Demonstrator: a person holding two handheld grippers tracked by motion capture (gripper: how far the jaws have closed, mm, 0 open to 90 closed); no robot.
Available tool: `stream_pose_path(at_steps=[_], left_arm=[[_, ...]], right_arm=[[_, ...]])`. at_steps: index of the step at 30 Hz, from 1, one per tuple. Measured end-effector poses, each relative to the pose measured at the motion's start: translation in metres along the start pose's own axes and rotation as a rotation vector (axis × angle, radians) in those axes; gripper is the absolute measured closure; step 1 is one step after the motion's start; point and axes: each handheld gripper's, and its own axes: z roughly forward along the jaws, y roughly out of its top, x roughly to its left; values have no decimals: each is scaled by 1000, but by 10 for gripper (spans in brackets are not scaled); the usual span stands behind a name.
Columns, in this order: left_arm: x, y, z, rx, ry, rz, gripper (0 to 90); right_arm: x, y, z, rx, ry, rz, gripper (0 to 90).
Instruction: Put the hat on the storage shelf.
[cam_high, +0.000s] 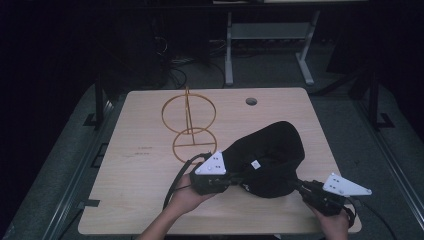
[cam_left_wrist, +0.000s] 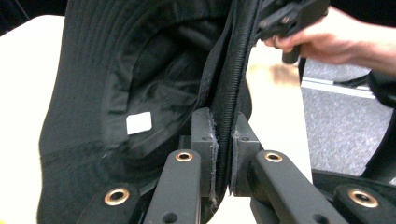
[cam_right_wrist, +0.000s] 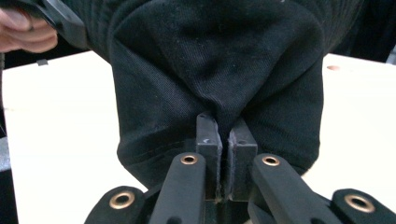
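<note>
A black bucket hat (cam_high: 272, 155) hangs stretched between two hand-held grippers over the near half of a light wooden table (cam_high: 150, 190). The left gripper (cam_high: 231, 181), its jaws pressed together on the hat's brim edge, shows the pinch plainly in its own view, where the ribbed hem (cam_left_wrist: 229, 102) runs up from between the pads and the hat's lining with a small white label (cam_left_wrist: 139, 123) opens to one side. The right gripper (cam_high: 295, 184) is likewise clamped on a fold of the dark cloth (cam_right_wrist: 219, 70), which bunches into a pleat just ahead of its fingertips.

Holding the hat at two points on opposite sides of the brim appears meant to keep the opening spread and the soft fabric under control, probably so it can be carried to the gold wire stand (cam_high: 189, 122) that rises farther out on the table, beyond the left gripper and well apart from the hat.

As held, the hat's long axis runs roughly from one gripper to the other, with the crown bulging away from both grippers toward the far side of the table, and the opening turned back toward the person's hands.
</note>
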Motion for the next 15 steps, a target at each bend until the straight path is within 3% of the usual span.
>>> stream_pose_path(at_steps=[7, 9, 15], left_arm=[[0, -2, -9, 7, 36, 4, 795], [-2, -3, -11, 13, 53, 13, 740], [-2, -9, -24, 2, 88, -17, 583]], right_arm=[[6, 17, -5, -29, 25, -5, 876], [7, 24, -8, -38, 27, -5, 878], [8, 48, -15, -54, 31, -6, 879]])
